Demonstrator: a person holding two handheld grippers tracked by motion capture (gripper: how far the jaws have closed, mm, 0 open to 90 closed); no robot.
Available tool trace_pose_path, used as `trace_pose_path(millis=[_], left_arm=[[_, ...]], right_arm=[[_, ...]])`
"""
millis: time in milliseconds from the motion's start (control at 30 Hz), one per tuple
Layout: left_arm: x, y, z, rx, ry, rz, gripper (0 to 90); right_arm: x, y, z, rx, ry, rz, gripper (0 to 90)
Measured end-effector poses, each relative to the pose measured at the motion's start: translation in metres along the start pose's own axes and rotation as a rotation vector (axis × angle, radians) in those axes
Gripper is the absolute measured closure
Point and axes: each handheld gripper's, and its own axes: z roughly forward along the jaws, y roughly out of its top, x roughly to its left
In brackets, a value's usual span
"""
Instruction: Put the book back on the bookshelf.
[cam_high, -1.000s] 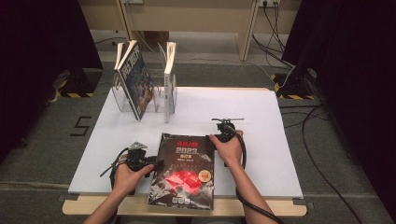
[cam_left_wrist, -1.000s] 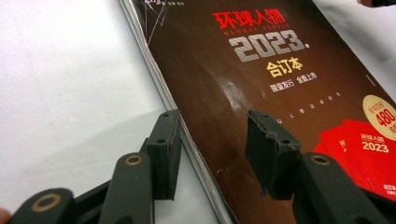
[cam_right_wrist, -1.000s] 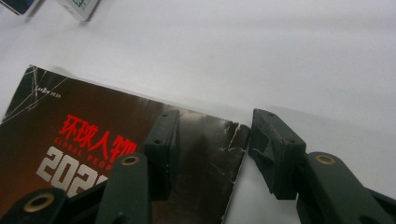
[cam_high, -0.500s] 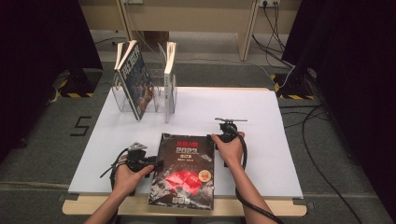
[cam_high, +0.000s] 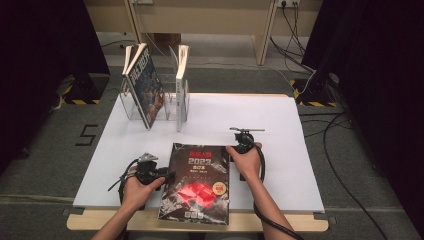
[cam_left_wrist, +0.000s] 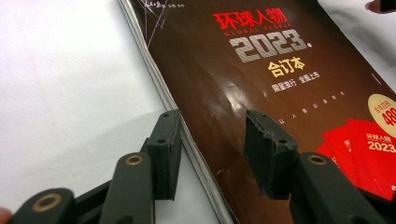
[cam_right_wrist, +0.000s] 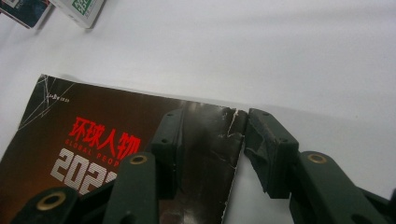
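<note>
High view: a dark magazine (cam_high: 196, 184) lies flat at the near edge of the white table (cam_high: 280, 125), well apart from the clear rack (cam_high: 170, 106) at the far side. The left gripper (cam_high: 167, 176) sits at the magazine's left edge, the right gripper (cam_high: 235, 149) at its far right corner.

Left gripper view: the jaws stand apart, straddling the magazine's (cam_left_wrist: 261, 88) left edge, one over the table (cam_left_wrist: 60, 79), one over the cover; neither pad presses it.

Right gripper view: the jaws have just been closing yet are still apart, straddling the magazine's (cam_right_wrist: 116, 135) worn corner without pinching it.
</note>
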Motion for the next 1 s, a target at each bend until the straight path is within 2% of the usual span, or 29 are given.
trace_pose_path(millis=[67,167,267,500,633,800,933,1000], left_arm=[[0.0,0.0,0.0,-0.003,0.001,-0.002,56.1],[0.0,-0.001,0.0,-0.008,0.001,-0.007,56.0],[0.0,-0.001,0.0,-0.004,-0.003,-0.008,56.0],[-0.001,-0.001,0.0,-0.005,0.009,-0.001,56.0],[-0.001,-0.001,0.0,-0.006,0.008,-0.005,56.0],[-0.002,-0.001,0.0,-0.008,0.01,-0.004,55.9],[-0.003,-0.001,0.0,-0.007,0.019,0.005,55.6],[-0.003,-0.002,0.0,-0.011,0.016,0.001,55.6]], right_arm=[[-0.003,0.002,0.0,0.006,0.011,-0.004,62.0],[-0.006,0.006,0.002,0.007,0.035,0.02,58.8],[-0.003,0.008,0.005,-0.001,0.008,-0.02,55.8],[0.0,0.008,0.008,-0.024,-0.014,-0.015,57.3],[-0.001,0.005,0.006,-0.019,0.014,0.019,58.5],[0.001,0.003,0.005,-0.019,0.018,0.022,58.3],[0.003,0.0,0.003,0.018,0.056,0.04,58.1],[0.006,-0.001,0.003,0.026,0.057,0.022,58.5]])
